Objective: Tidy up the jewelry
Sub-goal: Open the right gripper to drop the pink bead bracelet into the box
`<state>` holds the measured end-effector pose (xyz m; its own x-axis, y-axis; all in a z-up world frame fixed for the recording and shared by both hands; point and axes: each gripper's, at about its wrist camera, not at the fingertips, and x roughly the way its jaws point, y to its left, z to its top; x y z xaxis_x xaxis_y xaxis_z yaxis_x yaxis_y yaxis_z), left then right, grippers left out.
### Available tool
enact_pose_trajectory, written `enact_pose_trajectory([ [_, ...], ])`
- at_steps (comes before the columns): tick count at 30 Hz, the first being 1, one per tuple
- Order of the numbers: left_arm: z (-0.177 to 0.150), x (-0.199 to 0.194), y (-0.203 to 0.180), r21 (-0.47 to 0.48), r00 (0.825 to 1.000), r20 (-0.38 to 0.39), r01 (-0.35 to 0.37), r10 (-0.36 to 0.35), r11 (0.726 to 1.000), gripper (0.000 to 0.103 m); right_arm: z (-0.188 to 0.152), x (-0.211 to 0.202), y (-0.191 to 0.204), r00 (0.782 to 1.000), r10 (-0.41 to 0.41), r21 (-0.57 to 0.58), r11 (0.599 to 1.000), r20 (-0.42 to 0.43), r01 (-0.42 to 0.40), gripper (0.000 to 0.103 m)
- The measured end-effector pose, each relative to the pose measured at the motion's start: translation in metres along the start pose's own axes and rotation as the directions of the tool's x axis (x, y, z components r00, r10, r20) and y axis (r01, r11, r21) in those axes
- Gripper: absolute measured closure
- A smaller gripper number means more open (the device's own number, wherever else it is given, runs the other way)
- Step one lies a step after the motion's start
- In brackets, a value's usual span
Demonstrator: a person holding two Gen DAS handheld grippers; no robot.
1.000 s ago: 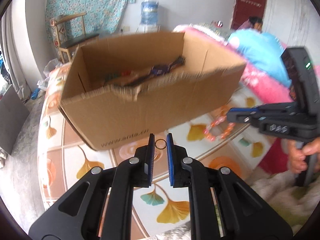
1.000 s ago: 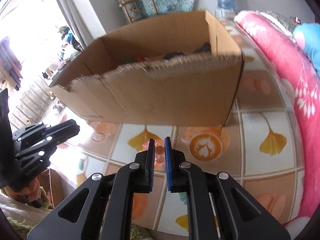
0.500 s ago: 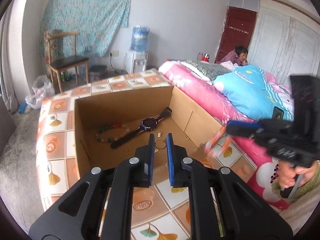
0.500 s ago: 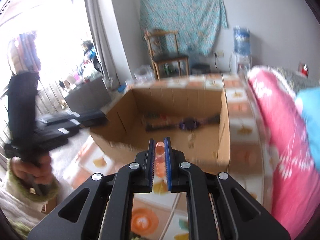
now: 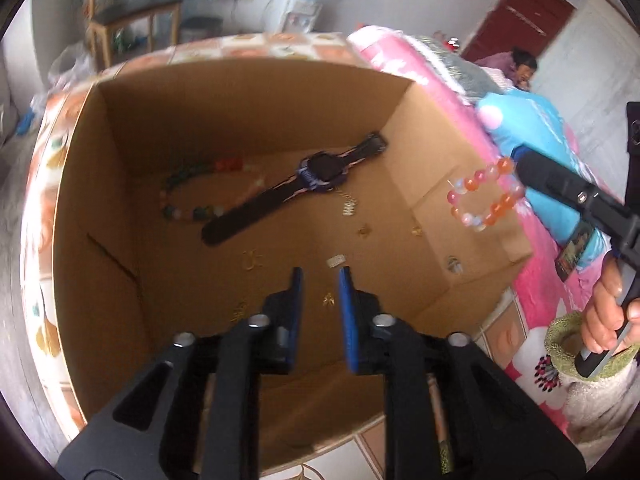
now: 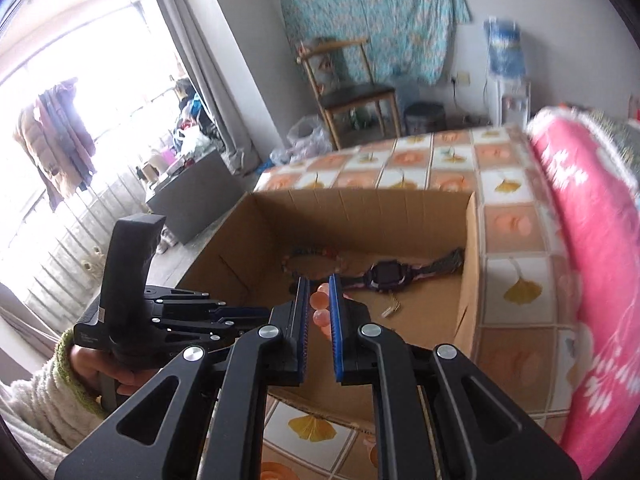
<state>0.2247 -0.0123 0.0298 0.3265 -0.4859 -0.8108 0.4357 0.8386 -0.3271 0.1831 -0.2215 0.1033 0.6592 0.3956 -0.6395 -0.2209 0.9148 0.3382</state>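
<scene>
In the left wrist view, the left gripper hung over the open cardboard box, its jaws just having parted, with nothing between them. Bare box floor lay around its tips, apart from a small silver ring just beyond them at twelve o'clock. The watch lay diagonally at eleven o'clock, a dark bead bracelet further at ten. At two o'clock the right gripper held the orange bead bracelet above the box's right wall. In the right wrist view, the right gripper was clamped on orange beads above the near rim, the watch at one o'clock, open floor below it.
</scene>
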Motion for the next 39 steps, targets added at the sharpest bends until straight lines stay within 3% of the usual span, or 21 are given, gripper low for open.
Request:
enact_pose_trajectory([
  [5, -0.005, -0.018, 0.012, -0.054, 0.999, 0.053, 0.009, -0.006, 0.999, 0.069, 0.0, 0.033, -0.017, 0.99, 0.057, 0.076, 0.996, -0.128, -0.047, 0.093],
  [9, -0.011, -0.044, 0.014, -0.064, 0.991, 0.128, -0.019, 0.027, 0.998, 0.061, -0.003, 0.049, -0.018, 0.97, 0.074, 0.09, 0.994, -0.232, -0.055, 0.092],
  [13, -0.026, -0.072, 0.013, -0.069, 0.98, 0.191, -0.036, 0.049, 0.997, 0.053, -0.009, 0.048, -0.02, 0.958, -0.038, 0.044, 0.998, -0.284, 0.053, 0.092],
  [20, -0.047, -0.095, 0.002, -0.052, 0.966, 0.244, -0.072, 0.083, 0.996, 0.043, -0.011, 0.002, -0.027, 0.98, -0.107, 0.052, 0.992, -0.167, 0.118, 0.092],
  [22, -0.051, -0.099, -0.004, -0.041, 0.96, 0.26, -0.095, 0.102, 0.995, 0.036, -0.012, -0.01, -0.025, 0.985, -0.113, 0.065, 0.99, -0.132, 0.122, 0.091],
  [27, -0.058, -0.112, -0.016, -0.017, 0.934, 0.316, -0.169, 0.166, 0.985, 0.017, -0.02, -0.029, -0.01, 0.991, -0.121, 0.074, 0.989, -0.049, 0.124, 0.069],
  [35, -0.069, -0.126, -0.028, -0.081, 0.891, 0.379, -0.236, 0.249, 0.968, 0.008, -0.045, -0.054, 0.036, 0.98, -0.164, 0.044, 0.986, 0.114, 0.16, 0.03],
  [39, -0.073, -0.13, -0.031, -0.133, 0.872, 0.382, -0.275, 0.305, 0.952, 0.008, -0.058, -0.059, 0.053, 0.964, -0.224, 0.021, 0.974, 0.146, 0.224, 0.021],
])
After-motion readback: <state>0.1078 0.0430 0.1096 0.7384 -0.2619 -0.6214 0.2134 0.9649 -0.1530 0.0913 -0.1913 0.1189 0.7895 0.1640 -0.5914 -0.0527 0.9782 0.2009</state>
